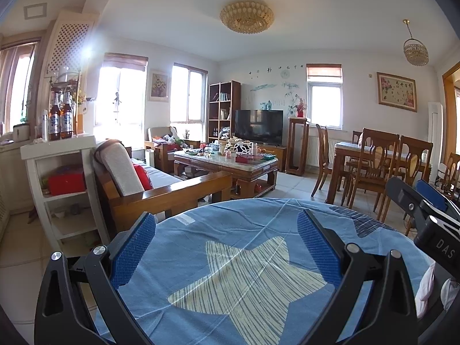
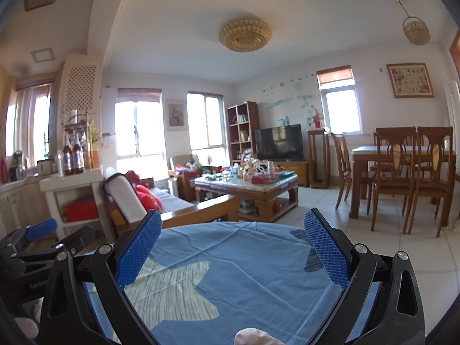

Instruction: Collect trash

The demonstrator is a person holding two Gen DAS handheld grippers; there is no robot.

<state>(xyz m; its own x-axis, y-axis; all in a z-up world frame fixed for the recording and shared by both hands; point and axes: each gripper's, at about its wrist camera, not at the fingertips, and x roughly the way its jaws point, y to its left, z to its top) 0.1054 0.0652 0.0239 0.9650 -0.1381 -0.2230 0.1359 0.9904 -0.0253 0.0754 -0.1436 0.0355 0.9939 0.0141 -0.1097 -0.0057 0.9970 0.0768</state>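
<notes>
Left gripper [image 1: 225, 247]: jaws spread wide, blue pads [image 1: 132, 250] well apart, nothing held between them. It hangs above a round table covered by a blue tablecloth [image 1: 247, 224] printed with a pale striped star [image 1: 247, 276]; whether it touches the cloth cannot be told.

Right gripper [image 2: 233, 247]: likewise wide open and empty, poised over the same blue tablecloth [image 2: 244, 258], near its front edge. In the left wrist view the right gripper's black body [image 1: 425, 221] shows at the right edge of the table; in the right wrist view the left gripper [image 2: 34, 244] shows at the left edge. The two tools sit side by side, apart.

Trash: no loose item can be identified on the visible cloth. Pale, crumpled-looking material [image 1: 428, 290] lies at the table's right edge beneath the right gripper, and a pale rounded shape [image 2: 253, 337] sits at the bottom of the right wrist view; what either one is cannot be told.

Surroundings: a wooden-framed sofa [image 1: 161, 189] stands beyond the table's far edge, a cluttered coffee table [image 1: 230, 164] behind it, a television [image 1: 258, 126] against the far wall, and a dining table with chairs [image 1: 376, 158] to the right. A white shelf unit [image 1: 60, 172] at left carries two bottles [image 1: 60, 118] on its top.
</notes>
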